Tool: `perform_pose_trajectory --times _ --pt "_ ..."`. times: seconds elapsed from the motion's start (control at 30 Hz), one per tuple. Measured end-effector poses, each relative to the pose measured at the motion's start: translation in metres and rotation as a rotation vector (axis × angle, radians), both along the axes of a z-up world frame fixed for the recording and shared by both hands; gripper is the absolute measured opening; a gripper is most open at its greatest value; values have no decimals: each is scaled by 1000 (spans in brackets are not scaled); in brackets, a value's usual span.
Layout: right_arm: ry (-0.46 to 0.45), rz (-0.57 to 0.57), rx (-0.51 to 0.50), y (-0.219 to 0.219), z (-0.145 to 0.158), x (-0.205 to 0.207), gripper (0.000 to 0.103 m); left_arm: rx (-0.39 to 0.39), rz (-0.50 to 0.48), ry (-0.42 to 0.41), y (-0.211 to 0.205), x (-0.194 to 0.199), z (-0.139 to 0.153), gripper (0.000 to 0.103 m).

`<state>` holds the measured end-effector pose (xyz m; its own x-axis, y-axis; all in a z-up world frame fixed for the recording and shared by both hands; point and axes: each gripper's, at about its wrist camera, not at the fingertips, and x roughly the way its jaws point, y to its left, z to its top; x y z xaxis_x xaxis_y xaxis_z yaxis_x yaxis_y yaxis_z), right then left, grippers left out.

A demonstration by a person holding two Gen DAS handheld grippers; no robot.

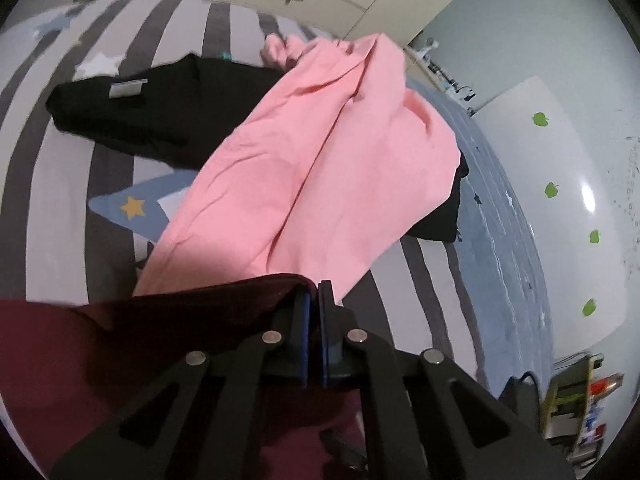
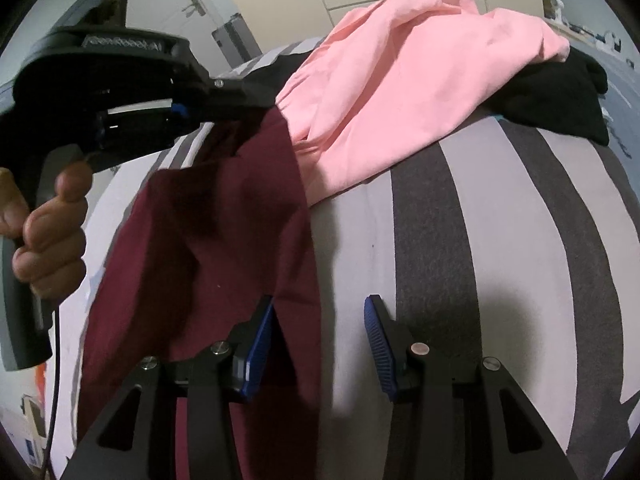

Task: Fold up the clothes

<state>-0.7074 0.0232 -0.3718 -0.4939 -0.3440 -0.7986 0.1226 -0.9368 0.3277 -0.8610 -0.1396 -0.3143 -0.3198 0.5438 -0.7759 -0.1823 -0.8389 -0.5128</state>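
A maroon garment (image 1: 80,352) hangs from my left gripper (image 1: 316,292), whose blue pads are shut on its upper edge. In the right wrist view, that left gripper (image 2: 256,96) holds the maroon garment (image 2: 224,240) up above the bed, with a person's hand (image 2: 52,232) on its handle. My right gripper (image 2: 320,320) is open low over the striped bed cover (image 2: 500,240). The maroon cloth's right edge hangs just inside its left pad, and the pads do not press on it. A pink garment (image 1: 312,160) (image 2: 400,92) lies crumpled behind, partly over a black garment (image 1: 152,112) (image 2: 560,100).
The bed cover (image 1: 52,200) has grey and white stripes with star shapes. A pale wall with green apple stickers (image 1: 552,190) runs along the right of the bed. A cluttered shelf (image 1: 580,400) stands at lower right. Wardrobe doors and a door (image 2: 192,8) are behind.
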Motion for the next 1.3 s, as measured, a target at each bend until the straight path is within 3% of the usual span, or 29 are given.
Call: perform_pose_trajectory --times 0.1,0.17,0.2,0.3,0.43,0.53,0.77,0.93,1.03,1.17,1.3 --pt "4 7 19 -2 -1 0 41 114 74 -42 -18 -8 5 6" --pt "2 14 33 -3 -2 0 40 165 100 -10 -27 -11 14 15" --pt "2 14 30 -2 -2 0 40 190 112 7 -31 -13 19 25" --pt "0 -12 13 5 1 -1 40 45 34 48 -24 -7 22 30" --pt "7 -38 6 14 4 -8 40 -49 -45 9 -17 8 0 38" --pt "17 -31 37 15 6 -7 40 -93 -75 -15 -12 14 -17 38" --pt "51 -39 72 17 12 -8 40 -158 -138 17 0 23 -34 38" --pt "69 -64 112 28 10 -15 40 -213 -188 77 3 30 -35 12" --pt "74 -92 134 37 11 -21 40 -190 -173 120 -2 31 -25 0" --pt "68 -119 148 53 10 -28 40 -126 -159 159 -1 25 -6 0" --pt "71 -120 162 61 13 -23 40 -116 -168 183 8 13 6 0"
